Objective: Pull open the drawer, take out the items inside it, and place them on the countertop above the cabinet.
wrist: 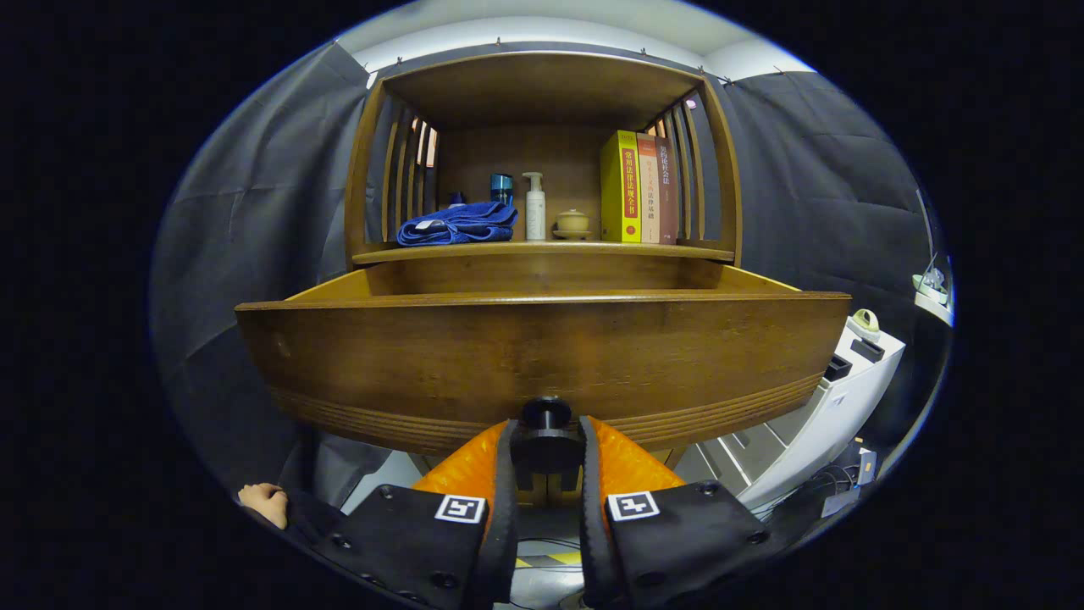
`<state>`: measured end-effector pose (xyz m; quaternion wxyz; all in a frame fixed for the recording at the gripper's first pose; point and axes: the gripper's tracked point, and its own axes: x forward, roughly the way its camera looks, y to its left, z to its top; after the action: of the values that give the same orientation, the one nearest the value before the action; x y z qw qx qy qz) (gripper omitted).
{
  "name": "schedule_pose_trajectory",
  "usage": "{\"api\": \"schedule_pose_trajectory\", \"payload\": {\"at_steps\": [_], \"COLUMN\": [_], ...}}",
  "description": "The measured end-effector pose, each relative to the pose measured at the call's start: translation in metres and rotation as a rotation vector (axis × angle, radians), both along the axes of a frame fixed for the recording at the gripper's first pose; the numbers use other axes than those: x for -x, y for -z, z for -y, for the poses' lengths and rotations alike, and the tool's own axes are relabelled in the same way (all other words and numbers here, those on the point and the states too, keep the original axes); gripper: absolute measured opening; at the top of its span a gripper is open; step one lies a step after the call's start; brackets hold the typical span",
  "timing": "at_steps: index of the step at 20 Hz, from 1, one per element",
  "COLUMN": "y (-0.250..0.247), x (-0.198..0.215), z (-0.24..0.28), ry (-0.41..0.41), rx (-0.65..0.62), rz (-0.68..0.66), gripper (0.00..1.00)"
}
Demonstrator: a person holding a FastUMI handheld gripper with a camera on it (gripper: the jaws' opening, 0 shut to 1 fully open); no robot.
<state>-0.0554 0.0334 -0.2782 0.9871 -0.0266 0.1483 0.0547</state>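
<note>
The wooden drawer point(542, 356) stands pulled out toward me, its broad front panel just ahead of my fingers. A dark round knob point(546, 424) sticks out of the panel's lower middle. My gripper point(546, 440) is shut on that knob, one finger pressing each side. From this low angle the drawer's inside is hidden behind its front; only the top edges of its side walls show. Above and behind it lies the countertop point(542, 252) of the cabinet, under a wooden hutch.
On the countertop lie a folded blue cloth point(457, 224), a dark blue cup point(501, 188), a white pump bottle point(535, 207), a small lidded ceramic jar point(572, 223) and three upright books point(639, 188). A white machine point(813, 415) stands to the right. A person's hand point(264, 502) shows low beside my fingers.
</note>
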Motion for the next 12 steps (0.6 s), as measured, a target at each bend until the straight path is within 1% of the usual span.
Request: {"api": "schedule_pose_trajectory", "payload": {"at_steps": [4, 6, 7, 9, 10, 12], "y": [0.002, 0.002, 0.001, -0.004, -0.007, -0.022], "x": [0.007, 0.006, 0.006, 0.009, 0.008, 0.008], "z": [0.002, 0.003, 0.003, 0.005, 0.002, 0.005], "ry": [-0.002, 0.013, 0.020, 0.038, 0.039, 0.042], "rx": [-0.002, -0.003, -0.007, -0.036, -0.046, -0.041], "rz": [-0.005, -0.014, -0.024, -0.026, -0.029, -0.023], "gripper": [0.39, 0.39, 0.42, 0.52, 0.54, 0.66]}}
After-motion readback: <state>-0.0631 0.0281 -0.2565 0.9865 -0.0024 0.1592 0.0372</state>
